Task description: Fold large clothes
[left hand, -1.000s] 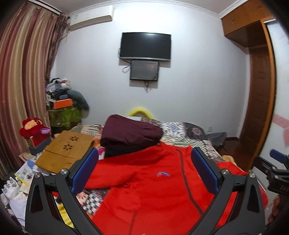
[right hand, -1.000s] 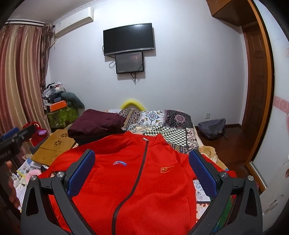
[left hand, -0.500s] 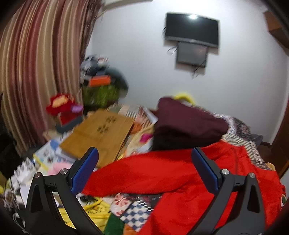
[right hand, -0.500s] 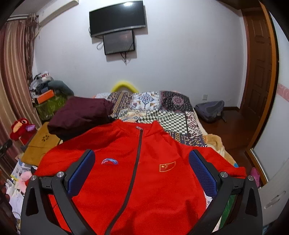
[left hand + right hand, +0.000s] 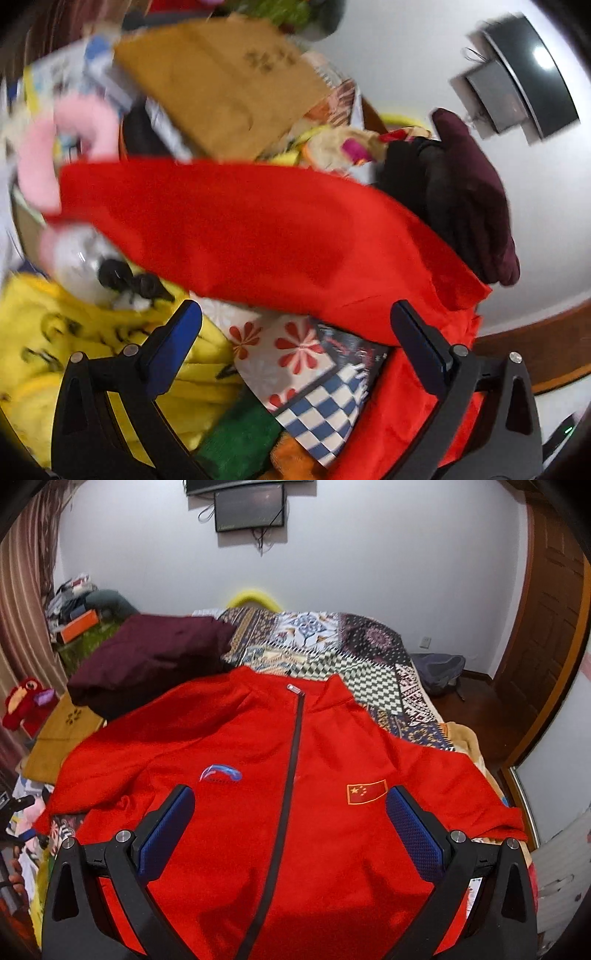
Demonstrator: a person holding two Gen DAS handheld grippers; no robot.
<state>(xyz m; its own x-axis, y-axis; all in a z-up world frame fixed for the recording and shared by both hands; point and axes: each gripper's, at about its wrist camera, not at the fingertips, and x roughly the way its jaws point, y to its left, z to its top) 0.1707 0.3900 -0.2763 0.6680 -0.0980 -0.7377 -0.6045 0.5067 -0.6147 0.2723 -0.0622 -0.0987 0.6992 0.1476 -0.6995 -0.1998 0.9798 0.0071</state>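
Note:
A red zip jacket (image 5: pixel 295 794) lies front-up and spread on the patterned bed, collar to the far side, with a dark zip down the middle. My right gripper (image 5: pixel 290 812) is open and empty, hovering over the jacket's chest. In the left wrist view the jacket's left sleeve (image 5: pixel 240 236) stretches out across the frame. My left gripper (image 5: pixel 295 325) is open and empty, just short of the sleeve's lower edge, tilted down over the bed's left side.
A folded maroon garment (image 5: pixel 147 661) lies on the bed at the far left, beside the jacket's shoulder. A wooden lap desk (image 5: pixel 218 81), yellow cloth (image 5: pixel 55 332) and toys crowd the bed's left side. A door (image 5: pixel 546 627) stands at right.
My left gripper has swung left and down toward the jacket's left sleeve, rolling the view. My right gripper has lowered and moved closer over the jacket's chest. Both stay open.

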